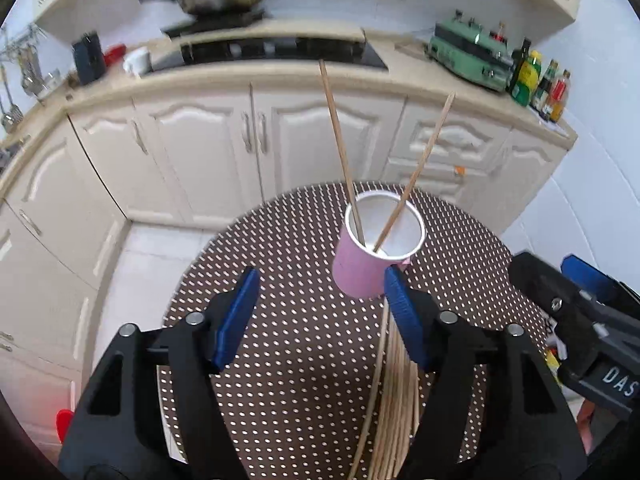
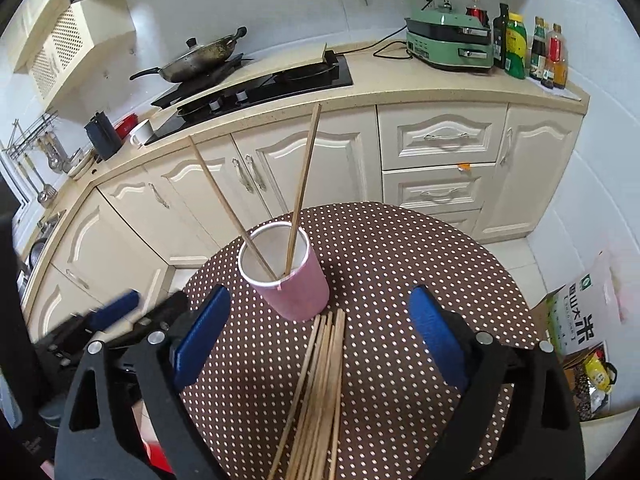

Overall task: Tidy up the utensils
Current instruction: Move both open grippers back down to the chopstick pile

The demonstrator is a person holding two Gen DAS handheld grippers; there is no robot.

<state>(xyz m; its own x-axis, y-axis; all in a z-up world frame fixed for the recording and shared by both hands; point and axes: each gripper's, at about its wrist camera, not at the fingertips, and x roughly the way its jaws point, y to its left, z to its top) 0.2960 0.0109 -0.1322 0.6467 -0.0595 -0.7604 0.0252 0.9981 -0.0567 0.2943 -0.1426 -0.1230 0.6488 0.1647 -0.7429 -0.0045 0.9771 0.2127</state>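
Both your left gripper (image 1: pixel 320 316) and right gripper (image 2: pixel 320 340) gape empty. Two chopsticks (image 2: pixel 302 188) lean inside the pink cup (image 2: pixel 296 284), which keeps them upright; the remaining pile (image 2: pixel 320 392) lies near you on the table (image 2: pixel 420 264).

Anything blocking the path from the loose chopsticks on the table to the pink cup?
Nothing visible. The loose chopsticks lie on the dotted table right in front of the pink cup, whose mouth is open apart from two chopsticks already leaning inside.

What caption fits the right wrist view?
Open right gripper above loose chopsticks; two chopsticks stand in pink cup.
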